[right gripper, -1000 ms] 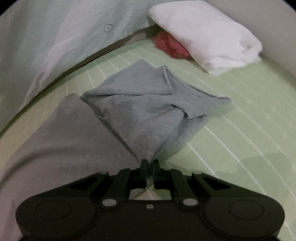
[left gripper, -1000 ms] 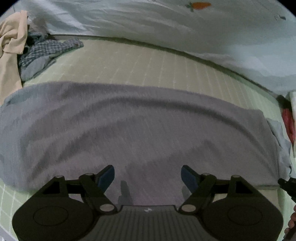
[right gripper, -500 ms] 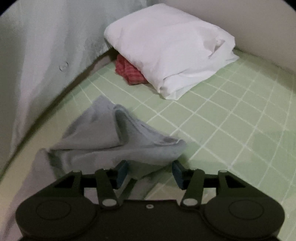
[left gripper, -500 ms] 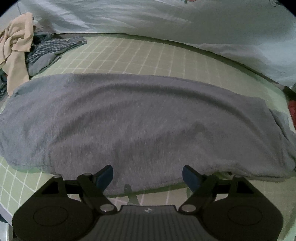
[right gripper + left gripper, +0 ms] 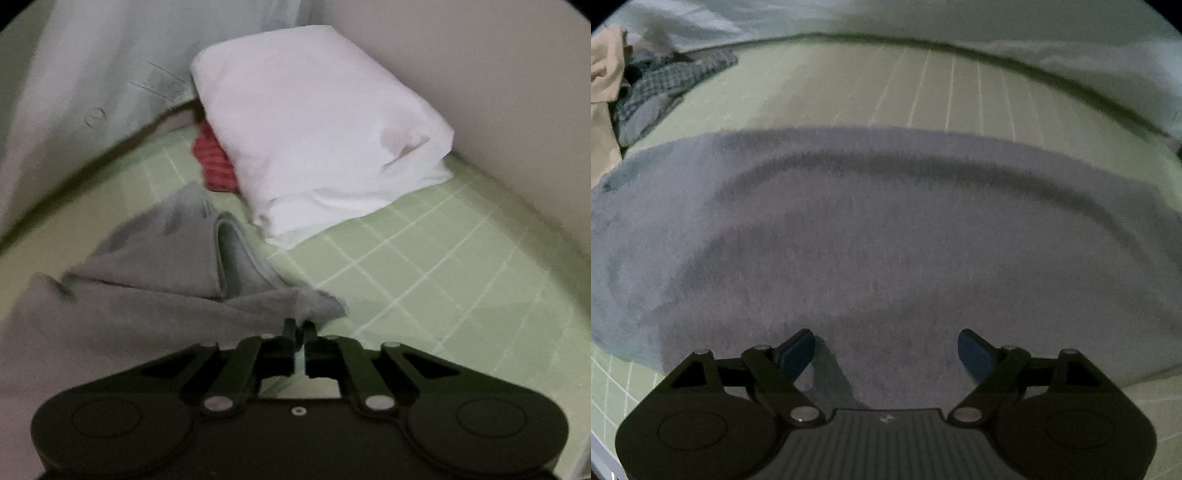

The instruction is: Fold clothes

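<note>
On the green checked mat [image 5: 424,266] the grey garment [image 5: 886,229] lay spread flat, a long band across the left wrist view, and the fold was only getting under way. Over at its far end the right gripper [image 5: 300,326] had just been closing, and its jaws stood nearly together with the bunched corner of that grey cloth [image 5: 177,280] pinched between the tips. So that end was caught! Meanwhile the left gripper [image 5: 886,350] hung above the near edge of the cloth, jaws spread wide and just been opening further, nothing between its blue pads [image 5: 798,350]; a shadow fell on the fabric right below them.

By my reading this was the grasp stage: one end taken, the other not yet. The next move called for the left gripper to drop onto the near hem and close on a single layer, then both ends could be carried over together. Thin knit like that looked likely to slip or drag the mat-side layer along, so a firm bite seemed wise.

Around it all: a folded white bundle [image 5: 317,136] sat against the beige wall [image 5: 498,74], something red [image 5: 214,162] tucked beneath its edge. A pale bedsheet [image 5: 997,18] ran along the far side, and a checked shirt [image 5: 668,85] with a cream garment [image 5: 605,74] lay heaped in the left corner, well apart from the work.
</note>
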A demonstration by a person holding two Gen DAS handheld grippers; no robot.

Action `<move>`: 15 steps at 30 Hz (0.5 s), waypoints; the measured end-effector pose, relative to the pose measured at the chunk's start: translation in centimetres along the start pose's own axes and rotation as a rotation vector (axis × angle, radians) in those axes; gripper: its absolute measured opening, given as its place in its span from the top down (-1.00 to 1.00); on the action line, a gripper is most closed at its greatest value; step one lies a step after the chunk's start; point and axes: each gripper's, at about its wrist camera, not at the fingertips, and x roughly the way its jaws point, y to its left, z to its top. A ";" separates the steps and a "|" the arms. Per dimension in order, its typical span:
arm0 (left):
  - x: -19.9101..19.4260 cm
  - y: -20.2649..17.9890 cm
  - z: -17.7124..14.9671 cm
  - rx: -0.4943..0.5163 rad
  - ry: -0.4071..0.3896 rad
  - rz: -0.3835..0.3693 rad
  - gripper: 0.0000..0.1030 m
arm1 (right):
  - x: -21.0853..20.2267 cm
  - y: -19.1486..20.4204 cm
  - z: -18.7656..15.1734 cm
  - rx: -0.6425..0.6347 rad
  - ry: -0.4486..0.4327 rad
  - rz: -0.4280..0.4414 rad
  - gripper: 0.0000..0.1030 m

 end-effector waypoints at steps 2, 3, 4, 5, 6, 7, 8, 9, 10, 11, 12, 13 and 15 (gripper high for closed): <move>0.6 0.0 -0.1 0.000 0.020 0.010 -0.66 | -0.8 0.8 0.6 -0.034 -0.072 -0.020 0.06; 0.9 0.0 -0.1 -0.005 0.029 0.014 -0.67 | -1.2 1.4 0.9 -0.057 -0.107 -0.009 0.06; 1.2 0.0 -0.2 -0.009 0.038 0.018 -0.71 | -1.4 2.0 1.1 -0.084 -0.138 0.011 0.06; 1.3 0.2 -0.2 -0.018 0.037 0.016 -0.79 | -1.4 2.8 1.3 -0.116 -0.158 0.030 0.03; 1.5 0.2 -0.1 -0.022 0.039 0.017 -0.84 | -1.3 3.7 1.5 -0.150 -0.172 0.048 -0.04; 1.6 0.2 0.0 -0.025 0.042 0.017 -0.86 | -1.0 4.8 1.5 -0.192 -0.176 0.076 -0.05; 1.8 0.2 0.1 -0.025 0.046 0.019 -0.91 | -0.4 5.8 1.4 -0.234 -0.172 0.100 -0.06; 1.9 0.2 0.3 -0.029 0.049 0.020 -0.96 | 0.1 6.9 1.3 -0.275 -0.165 0.119 -0.06; 2.0 0.2 0.4 -0.032 0.053 0.021 -0.98 | 0.7 7.9 1.2 -0.317 -0.158 0.137 -0.06; 2.1 0.2 0.4 -0.037 0.055 0.022 -1.00 | 1.2 8.8 1.1 -0.355 -0.152 0.151 -0.06; 2.1 0.1 0.4 -0.041 0.050 0.023 -1.00 | 1.8 9.7 0.9 -0.391 -0.146 0.163 -0.06; 2.1 0.1 0.4 -0.041 0.047 0.023 -1.00 | 2.4 10.6 0.8 -0.434 -0.134 0.176 -0.06; 2.1 0.0 0.3 -0.043 0.042 0.024 -1.00 | 3.3 12.0 0.7 -0.505 -0.126 0.184 -0.04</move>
